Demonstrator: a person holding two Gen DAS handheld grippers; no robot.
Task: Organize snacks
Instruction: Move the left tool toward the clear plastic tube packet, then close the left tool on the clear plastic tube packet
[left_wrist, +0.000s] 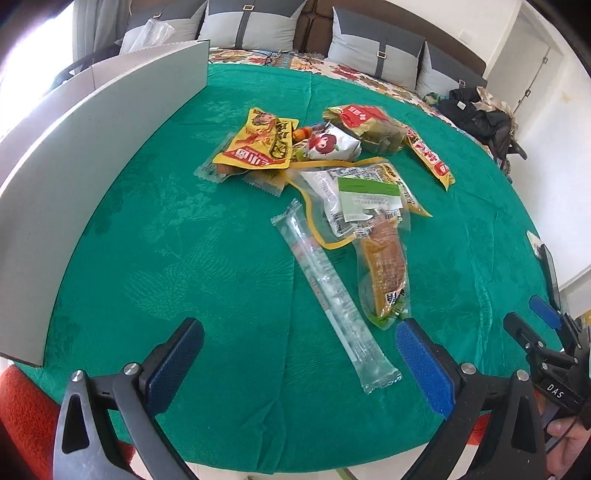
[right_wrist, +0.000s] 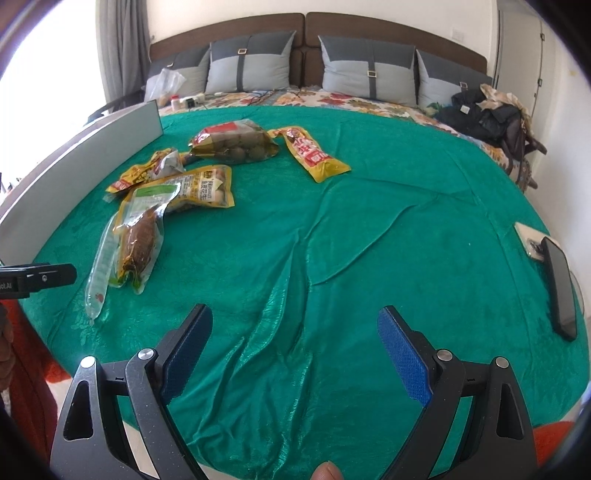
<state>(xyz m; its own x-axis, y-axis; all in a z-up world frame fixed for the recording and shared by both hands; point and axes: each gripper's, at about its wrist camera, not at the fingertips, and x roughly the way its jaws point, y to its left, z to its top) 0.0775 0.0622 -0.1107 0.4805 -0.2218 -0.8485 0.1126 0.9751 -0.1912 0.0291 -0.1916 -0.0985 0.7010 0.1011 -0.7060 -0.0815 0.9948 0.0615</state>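
The left tool (left_wrist: 299, 363) hangs wide open and empty over the near tabletop (left_wrist: 184, 258). The clear tube packet (left_wrist: 332, 295) lies between its fingers, long axis running far-left to near-right. The right tool (right_wrist: 295, 350), also wide open, sits well apart, so the left looks better placed.

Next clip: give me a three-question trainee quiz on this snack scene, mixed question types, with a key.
1. True or false: the left tongs are shut on the long clear tube packet.
2. Which lies farthest right in the right wrist view? A) bag of round brown snacks B) yellow-and-red packet C) brown vacuum pack
3. Fill in: the snacks lie on a ____ cloth.

Key: 1 false, both tongs, including the right tongs, are open; 2 B; 3 green.
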